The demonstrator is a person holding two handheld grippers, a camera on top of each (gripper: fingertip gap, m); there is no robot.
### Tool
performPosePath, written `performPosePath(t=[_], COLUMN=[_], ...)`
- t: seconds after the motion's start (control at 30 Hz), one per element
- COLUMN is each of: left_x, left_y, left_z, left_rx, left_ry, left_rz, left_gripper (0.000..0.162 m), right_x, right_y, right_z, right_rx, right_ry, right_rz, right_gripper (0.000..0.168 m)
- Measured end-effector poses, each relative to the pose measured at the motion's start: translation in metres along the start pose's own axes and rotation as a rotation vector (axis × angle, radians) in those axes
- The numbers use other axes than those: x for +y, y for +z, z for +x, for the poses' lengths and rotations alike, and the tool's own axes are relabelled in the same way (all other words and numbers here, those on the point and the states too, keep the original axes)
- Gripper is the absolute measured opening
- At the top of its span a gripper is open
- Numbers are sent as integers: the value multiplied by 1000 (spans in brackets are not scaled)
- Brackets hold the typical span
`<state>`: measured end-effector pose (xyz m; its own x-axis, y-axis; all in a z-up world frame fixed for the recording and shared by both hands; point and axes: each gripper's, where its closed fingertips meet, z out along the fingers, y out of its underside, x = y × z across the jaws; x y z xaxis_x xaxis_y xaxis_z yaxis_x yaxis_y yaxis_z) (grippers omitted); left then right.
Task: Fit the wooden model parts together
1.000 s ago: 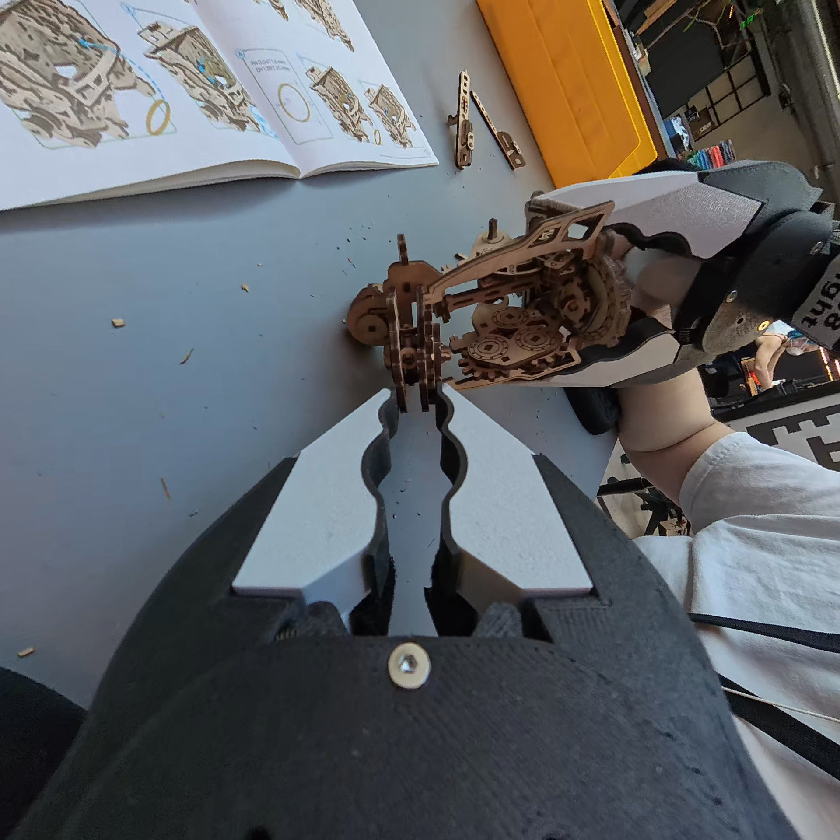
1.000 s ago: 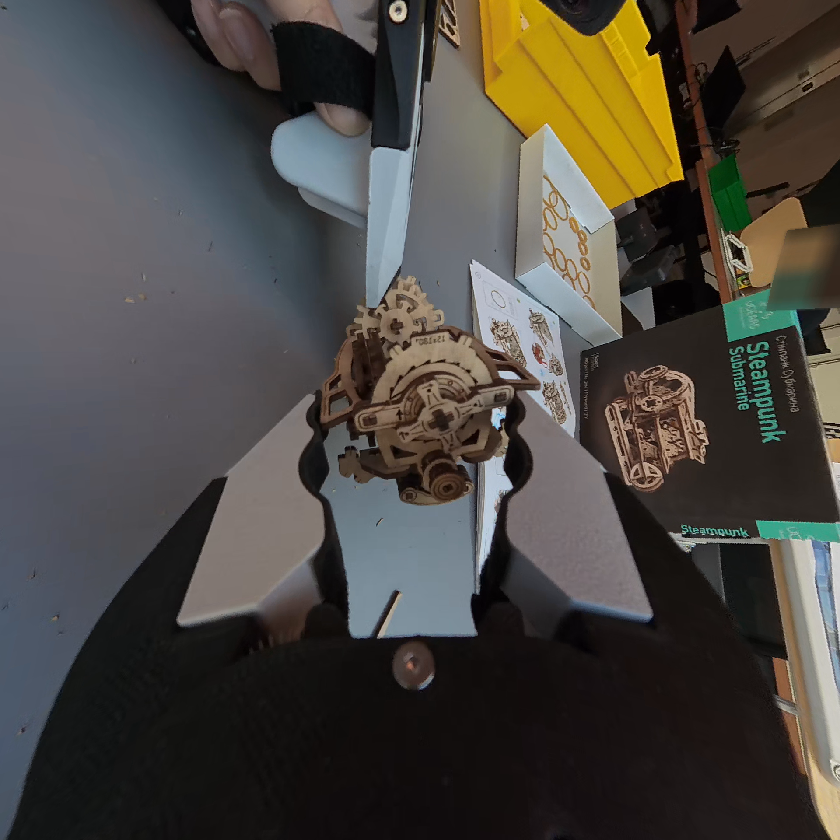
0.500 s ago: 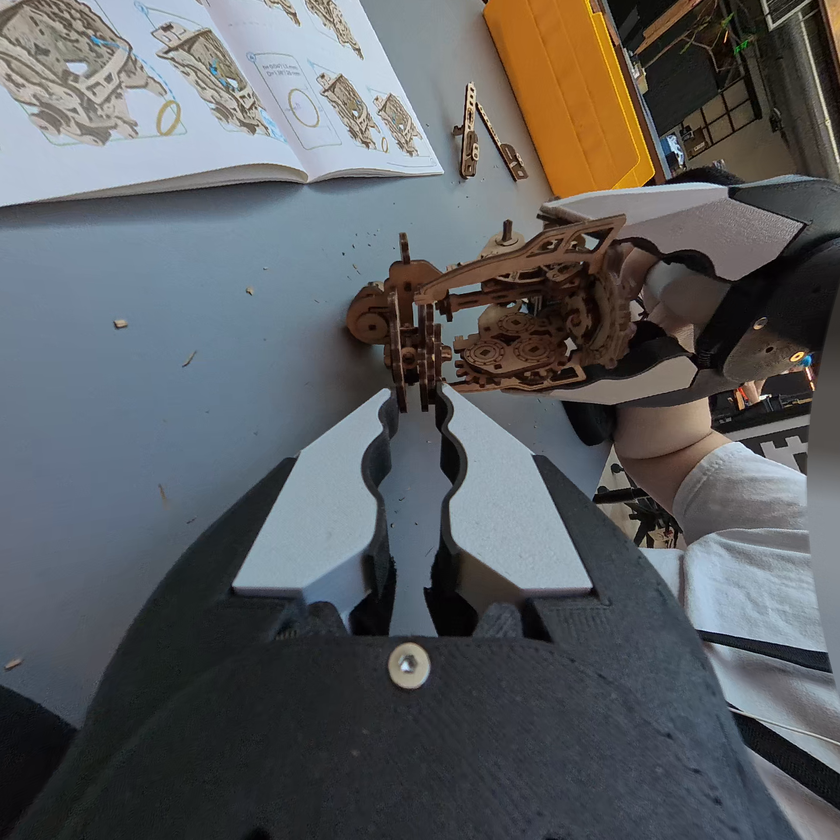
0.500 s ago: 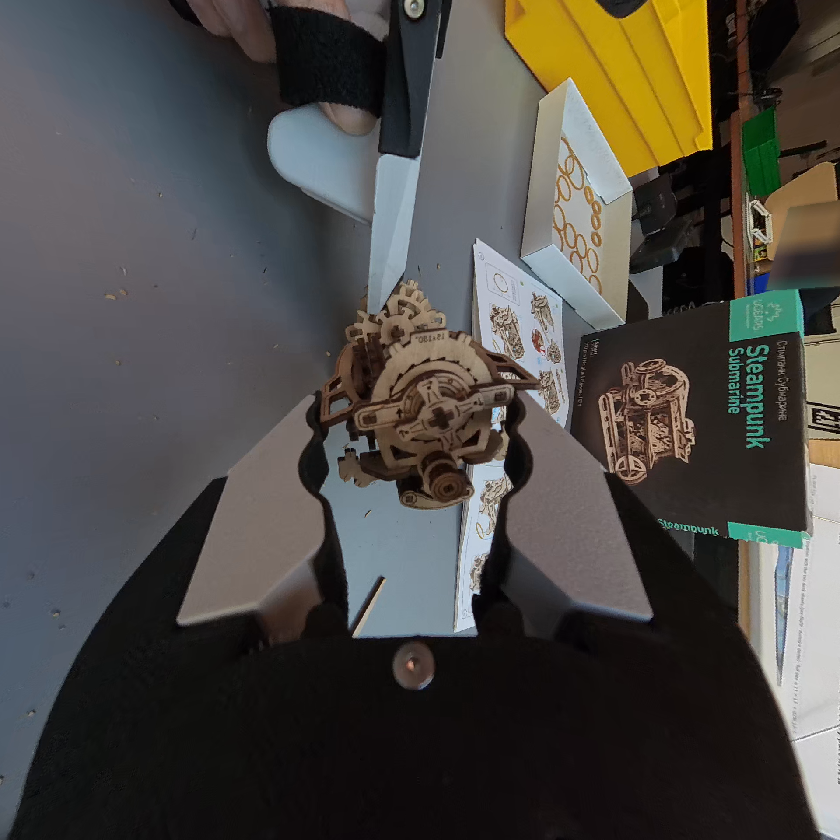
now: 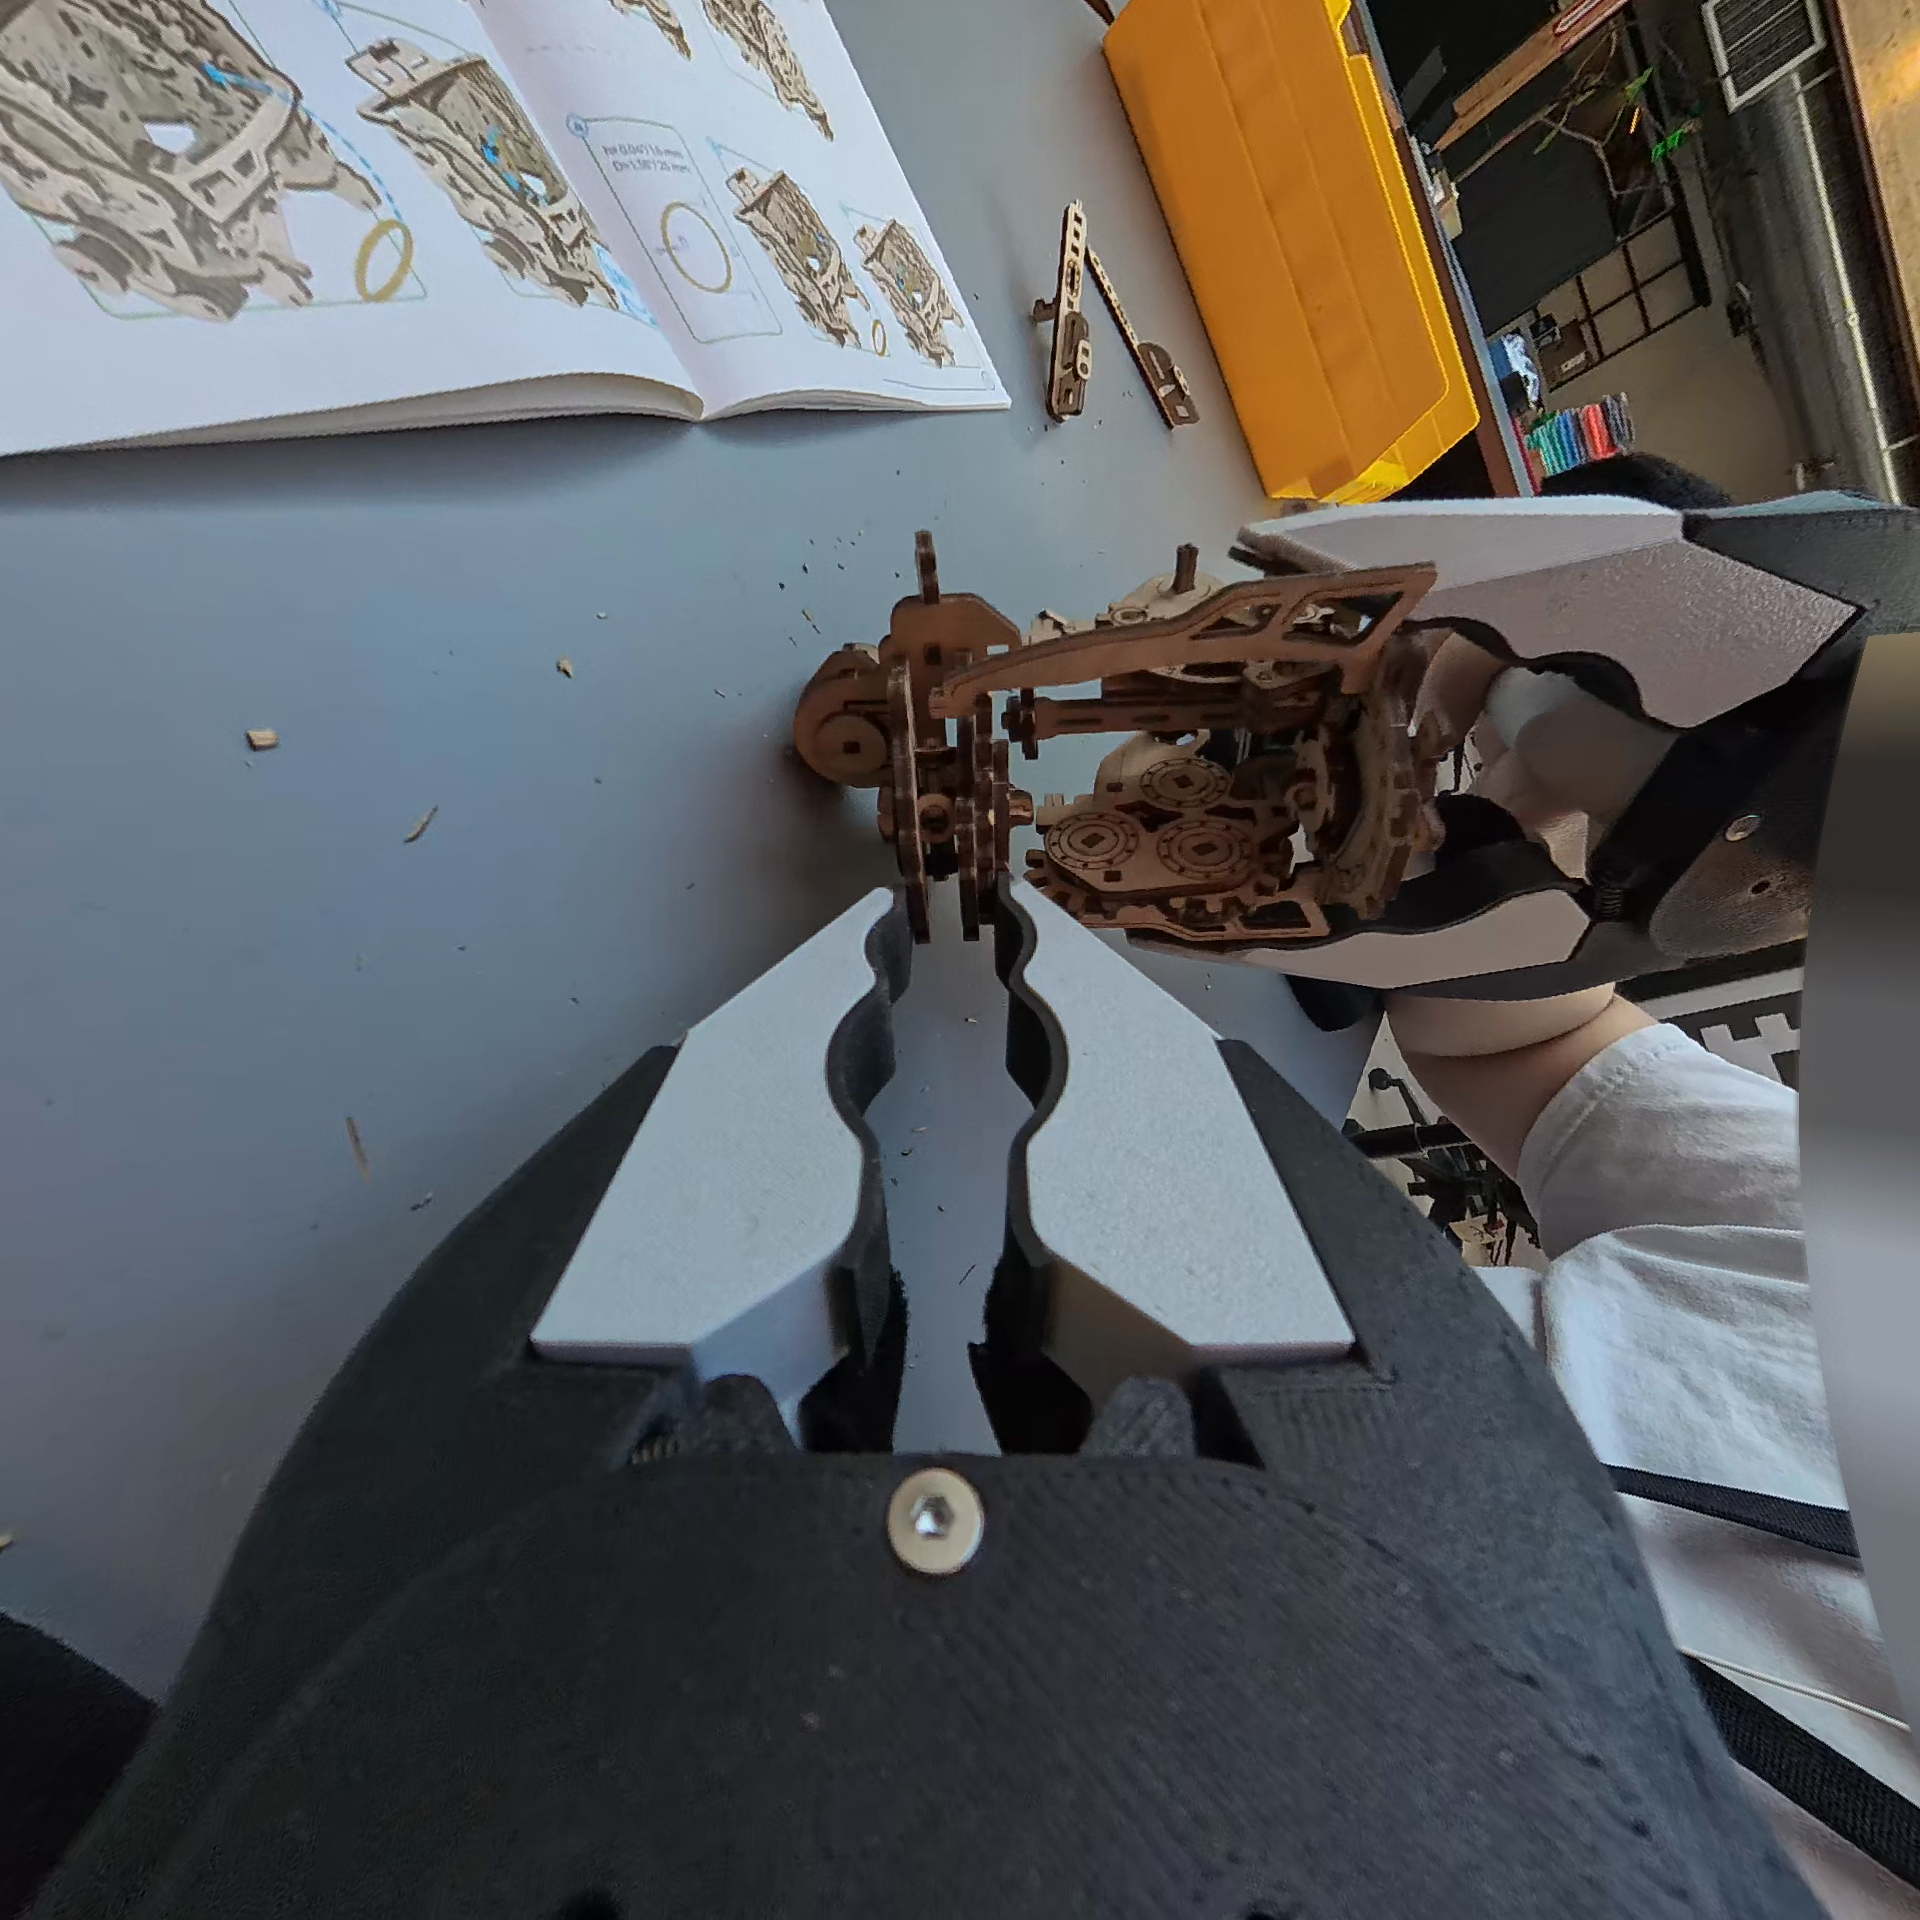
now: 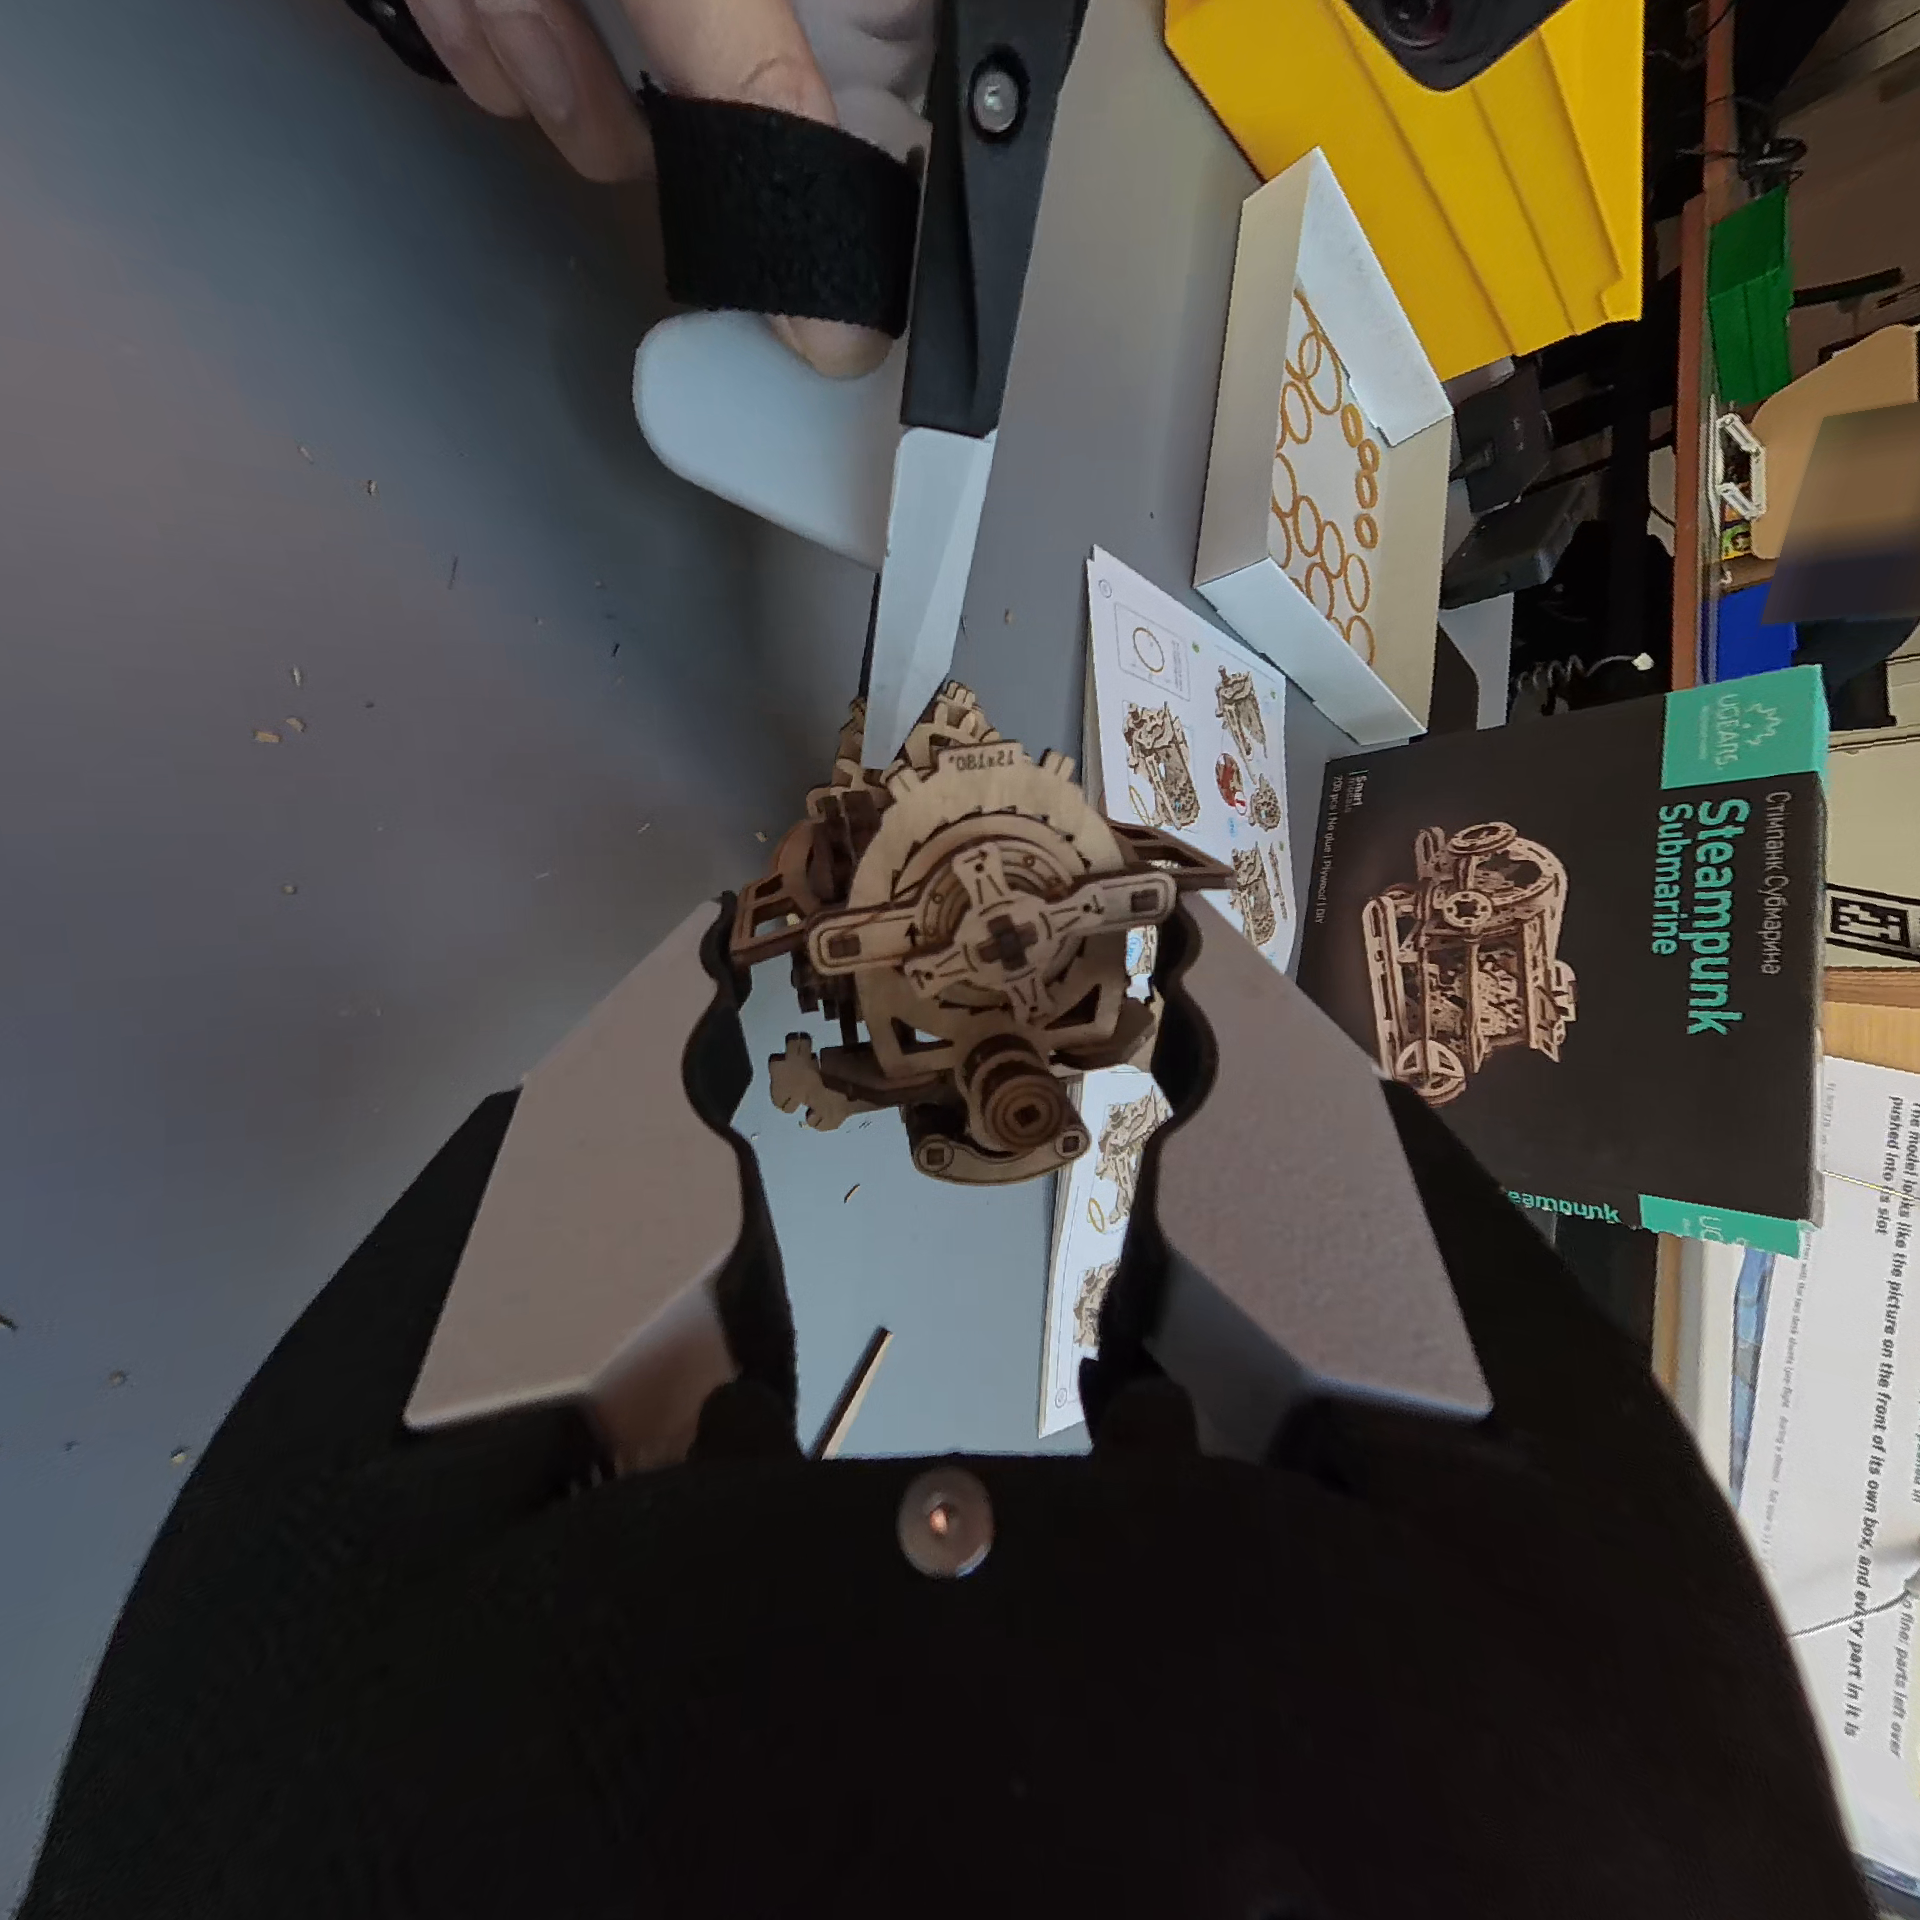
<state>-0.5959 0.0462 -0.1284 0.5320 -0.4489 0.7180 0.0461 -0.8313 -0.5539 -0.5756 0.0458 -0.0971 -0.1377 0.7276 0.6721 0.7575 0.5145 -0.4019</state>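
Note:
A partly built wooden model (image 5: pixel 1174 748) of gears and frames hangs just above the grey table (image 5: pixel 312 831). My right gripper (image 6: pixel 951 935) is shut on its round body (image 6: pixel 987 914), with the propeller-like face toward the camera. It shows at the right of the left wrist view (image 5: pixel 1351 769). My left gripper (image 5: pixel 951 904) is nearly closed, and its tips pinch the gear discs at the model's far end. One of its fingers (image 6: pixel 914 623) comes down from the top of the right wrist view onto those gears.
An open instruction booklet (image 5: pixel 416 208) lies at the back left. Loose wooden strips (image 5: pixel 1070 322) lie beside a yellow bin (image 5: pixel 1299 239). A white box of rings (image 6: pixel 1330 436), a leaflet (image 6: pixel 1184 727) and the black kit box (image 6: pixel 1558 966) lie to the right. Wood chips dot the table.
Both grippers keep their hold on the model. The right gripper has turned slightly with it; the model's place between the two grippers is much the same.

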Motion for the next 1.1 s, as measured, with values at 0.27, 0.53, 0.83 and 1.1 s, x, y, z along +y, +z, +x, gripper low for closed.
performPosePath(t=[0.27,0.53,0.83,1.1], left_x=[4,3,5,4], left_y=[2,0,2,2], left_z=[4,2,3,5], left_rx=[39,21,14,-9], left_ry=[-21,-8,1,19], left_rz=[-23,-19,-27,-33], left_gripper=[13,13,13,13], right_x=[-8,-2,3,2], right_y=[0,3,1,0], right_z=[-4,-4,-5,0], right_rx=[11,-5,-23,-11], right_ry=[-45,-31,-12,0], right_rz=[66,12,-21,-41], right_gripper=[78,76,76,80])
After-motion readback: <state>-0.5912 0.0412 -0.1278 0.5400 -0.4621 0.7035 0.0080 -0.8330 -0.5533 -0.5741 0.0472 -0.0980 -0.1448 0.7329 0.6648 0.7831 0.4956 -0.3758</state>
